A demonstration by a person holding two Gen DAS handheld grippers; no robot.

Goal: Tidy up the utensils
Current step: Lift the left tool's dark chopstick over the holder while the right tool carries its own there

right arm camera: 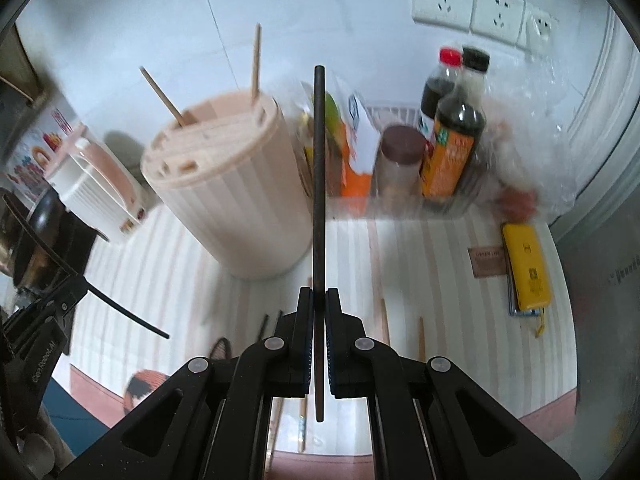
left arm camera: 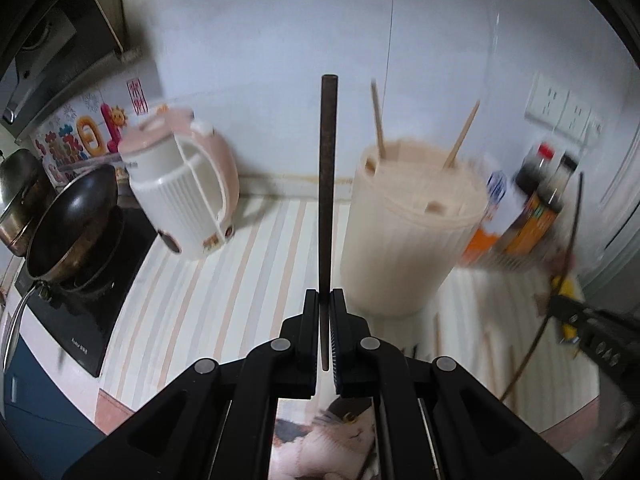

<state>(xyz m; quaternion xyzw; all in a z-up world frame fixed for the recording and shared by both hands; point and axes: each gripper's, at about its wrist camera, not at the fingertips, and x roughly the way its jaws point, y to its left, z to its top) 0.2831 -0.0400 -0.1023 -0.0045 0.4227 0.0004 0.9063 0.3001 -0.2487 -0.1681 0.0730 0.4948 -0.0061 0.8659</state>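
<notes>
My left gripper (left arm camera: pixel 325 300) is shut on a dark chopstick (left arm camera: pixel 327 184) that stands upright above the striped counter, left of the beige chopstick holder (left arm camera: pixel 404 236). Two light wooden chopsticks (left arm camera: pixel 378 120) stick out of the holder's top. My right gripper (right arm camera: pixel 319 298) is shut on another dark chopstick (right arm camera: pixel 319 184), upright, just right of the holder (right arm camera: pixel 232 192). The right gripper also shows at the right edge of the left wrist view (left arm camera: pixel 568 312). Several loose chopsticks (right arm camera: pixel 385 320) lie on the counter.
A pink and white kettle (left arm camera: pixel 184 188) stands at the back left, with a black pan (left arm camera: pixel 72 224) on a stove beside it. Sauce bottles (right arm camera: pixel 456 132) and packets sit in a tray at the back right. A yellow phone (right arm camera: pixel 528 264) lies at the right.
</notes>
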